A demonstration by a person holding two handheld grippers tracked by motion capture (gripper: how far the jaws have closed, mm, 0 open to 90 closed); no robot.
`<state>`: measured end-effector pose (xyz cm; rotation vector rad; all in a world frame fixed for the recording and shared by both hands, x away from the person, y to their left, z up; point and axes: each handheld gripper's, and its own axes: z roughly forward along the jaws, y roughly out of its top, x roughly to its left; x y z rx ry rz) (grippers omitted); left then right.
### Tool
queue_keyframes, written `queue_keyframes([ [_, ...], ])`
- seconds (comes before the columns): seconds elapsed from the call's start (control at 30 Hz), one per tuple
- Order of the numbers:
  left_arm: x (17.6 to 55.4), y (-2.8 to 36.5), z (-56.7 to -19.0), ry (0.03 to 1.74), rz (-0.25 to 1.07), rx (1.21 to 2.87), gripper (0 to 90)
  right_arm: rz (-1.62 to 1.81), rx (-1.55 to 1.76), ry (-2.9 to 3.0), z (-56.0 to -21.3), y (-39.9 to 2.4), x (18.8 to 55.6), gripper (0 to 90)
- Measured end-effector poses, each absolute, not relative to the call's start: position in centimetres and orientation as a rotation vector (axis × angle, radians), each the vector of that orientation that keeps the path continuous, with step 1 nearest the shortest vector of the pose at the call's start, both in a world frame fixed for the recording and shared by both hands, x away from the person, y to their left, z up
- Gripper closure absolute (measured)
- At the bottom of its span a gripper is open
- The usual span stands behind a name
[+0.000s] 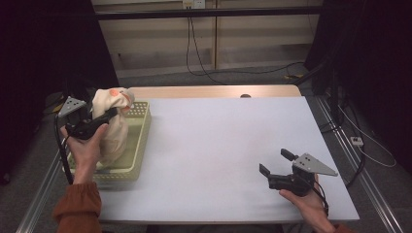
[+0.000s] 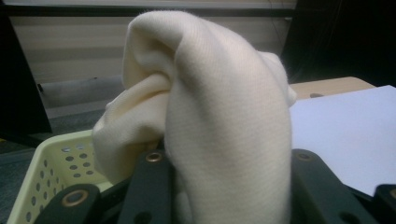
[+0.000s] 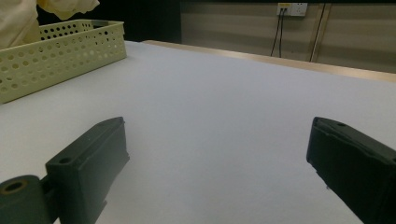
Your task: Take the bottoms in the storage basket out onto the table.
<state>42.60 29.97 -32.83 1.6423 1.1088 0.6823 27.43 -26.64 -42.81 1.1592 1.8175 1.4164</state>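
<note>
The worktop [image 1: 218, 145] is lying bare under the right hand-held gripper [image 1: 276, 163], jaws apart. The basket [image 1: 138, 145] is sitting below the left hand-held gripper [image 1: 109, 115], clamping the cloth [image 1: 114, 126]; its hanging folds risk snagging the rim or slipping free.

A yellow perforated basket [image 1: 138, 145] sits on the white table [image 1: 218, 145].

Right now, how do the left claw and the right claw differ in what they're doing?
The left claw is shut on a cream cloth, lifting it above the yellow perforated basket; the right claw is open and holds nothing. The left is raised at the table's left edge; the right sits low over the bare white tabletop. Both are black, hand-held, two-jawed.
</note>
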Motion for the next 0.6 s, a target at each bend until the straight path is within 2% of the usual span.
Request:
queue_keyframes([
  [0.6,41.5,29.6,-31.3,1.051,0.739,1.571,66.1,1.425,1.154,1.818,-42.7,-26.6,27.3,5.1],
])
